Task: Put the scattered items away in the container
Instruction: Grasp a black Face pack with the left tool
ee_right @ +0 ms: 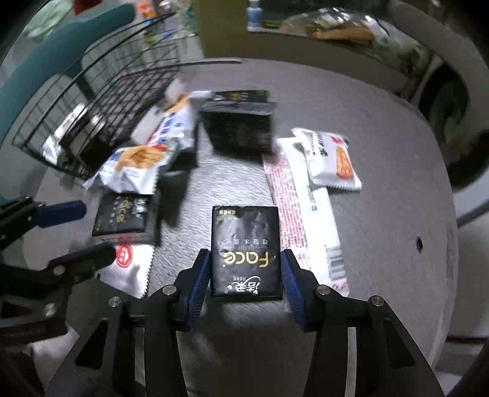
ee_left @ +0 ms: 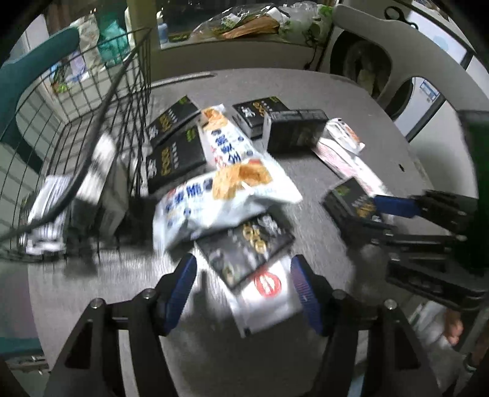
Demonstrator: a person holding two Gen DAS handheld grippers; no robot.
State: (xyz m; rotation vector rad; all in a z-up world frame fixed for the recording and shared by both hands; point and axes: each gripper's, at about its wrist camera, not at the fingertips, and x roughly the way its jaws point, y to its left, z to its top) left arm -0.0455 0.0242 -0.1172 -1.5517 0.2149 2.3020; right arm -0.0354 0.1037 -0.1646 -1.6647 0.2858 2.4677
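A lived-in home is suggested, seemingly a laundry or utility corner. A front-loading washing machine is seen beyond the far right edge of the round grey table. A ledge behind the far edge is cluttered with plastic bags and a bottle.

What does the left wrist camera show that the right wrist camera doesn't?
Only the left wrist view shows the left gripper from behind, jaws apart over a black packet lying on a white red-logo packet.

Only the right wrist view shows the right gripper straddling a black tissue pack, a gap visible on one side.

Both show the wire basket, the blue-and-white snack bags, the grey table and the long pink-and-white packet.
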